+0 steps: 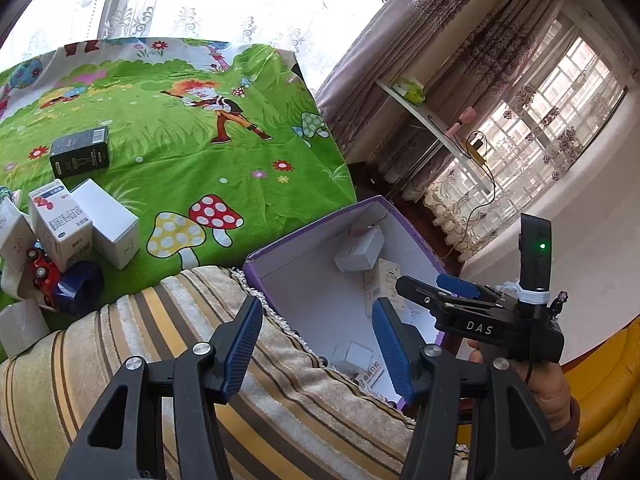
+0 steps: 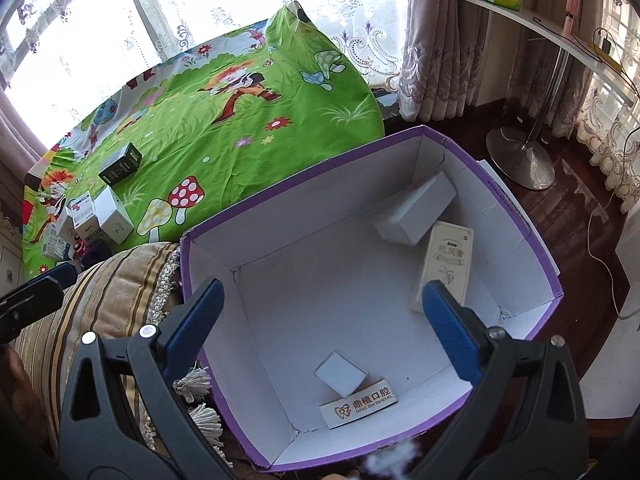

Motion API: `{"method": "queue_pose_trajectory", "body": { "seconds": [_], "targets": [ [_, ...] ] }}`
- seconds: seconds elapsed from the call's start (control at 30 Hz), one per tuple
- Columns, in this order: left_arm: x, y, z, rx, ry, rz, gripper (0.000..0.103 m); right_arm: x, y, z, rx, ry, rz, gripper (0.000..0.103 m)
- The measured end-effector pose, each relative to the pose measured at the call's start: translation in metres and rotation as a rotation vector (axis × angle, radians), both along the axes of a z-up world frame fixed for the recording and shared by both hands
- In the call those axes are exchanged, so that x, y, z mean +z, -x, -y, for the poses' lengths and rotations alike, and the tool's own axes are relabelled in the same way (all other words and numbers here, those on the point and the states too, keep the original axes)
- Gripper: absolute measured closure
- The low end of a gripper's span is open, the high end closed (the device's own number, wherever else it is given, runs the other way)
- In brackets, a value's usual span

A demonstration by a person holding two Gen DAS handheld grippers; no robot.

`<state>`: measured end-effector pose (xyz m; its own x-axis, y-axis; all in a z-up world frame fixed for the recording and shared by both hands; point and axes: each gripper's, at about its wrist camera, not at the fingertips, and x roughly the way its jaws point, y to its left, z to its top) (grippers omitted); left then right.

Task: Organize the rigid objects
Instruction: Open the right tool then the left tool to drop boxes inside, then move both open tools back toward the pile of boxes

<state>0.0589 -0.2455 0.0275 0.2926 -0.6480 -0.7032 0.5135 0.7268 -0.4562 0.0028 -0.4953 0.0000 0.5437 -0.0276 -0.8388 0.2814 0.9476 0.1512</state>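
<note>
A green cartoon sheet (image 1: 192, 140) holds small boxes (image 1: 84, 220) at far left. Both grippers, left (image 1: 318, 344) and right (image 2: 320, 328), hang jaws apart, empty, over the purple bin (image 2: 520, 216) with cartons (image 2: 416, 208).

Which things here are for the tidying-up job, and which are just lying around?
For the job:
- purple box with small boxes already inside
- black box, white cartons and red toy car waiting on the green sheet
- left gripper and right gripper, both open

Just lying about:
- striped cushion
- curtains
- shelf
</note>
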Motion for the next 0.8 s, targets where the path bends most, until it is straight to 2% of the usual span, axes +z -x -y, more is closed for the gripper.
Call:
{"method": "queue_pose_trajectory", "body": {
  "seconds": [0.23, 0.8],
  "targets": [
    [-0.001, -0.007, -0.022, 0.066, -0.019, 0.009, 0.045, 0.002, -0.005, -0.012, 0.03, -0.002, 0.0, 0.003],
    [0.005, -0.041, -0.113, 0.343, -0.043, 0.045, 0.045, 0.014, -0.027, -0.065, 0.168, -0.012, 0.021, 0.003]
  ]
}}
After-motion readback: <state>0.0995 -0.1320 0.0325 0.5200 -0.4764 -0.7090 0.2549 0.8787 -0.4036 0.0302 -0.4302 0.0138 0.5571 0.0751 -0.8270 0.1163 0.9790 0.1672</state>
